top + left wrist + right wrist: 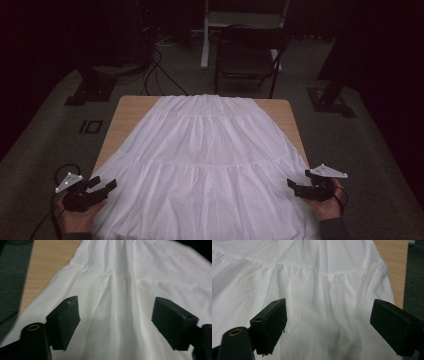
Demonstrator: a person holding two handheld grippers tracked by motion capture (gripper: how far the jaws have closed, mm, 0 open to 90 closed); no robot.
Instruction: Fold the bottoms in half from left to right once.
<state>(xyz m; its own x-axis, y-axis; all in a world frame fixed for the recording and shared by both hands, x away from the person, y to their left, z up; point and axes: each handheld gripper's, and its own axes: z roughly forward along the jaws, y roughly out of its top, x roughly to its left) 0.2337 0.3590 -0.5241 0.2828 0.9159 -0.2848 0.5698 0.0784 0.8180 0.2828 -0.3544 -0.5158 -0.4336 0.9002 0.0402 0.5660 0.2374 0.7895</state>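
**Taking hold of the skirt's 2 near corners**

A white, tiered cotton skirt (205, 160) lies spread flat over almost the whole light wooden table (131, 107), its gathered waistband at the far edge and its wide hem spilling over the near edge. With the skirt as landmark, the left gripper (105, 187) hovers just off its near-left hem and the right gripper (295, 186) just off its near-right hem, both apart from the cloth. Each gripper's 2 black jaws stand wide apart with nothing between them; the left gripper view and the right gripper view both look along the jaws at bare white fabric below.

The step in hand appears to be a first grasp of the hem. It would go best if both grippers came in level with each other, bit a single edge of fabric near the lowest gathered seam (322, 271), and closed together, so the skirt lifts evenly rather than skewing or bunching.
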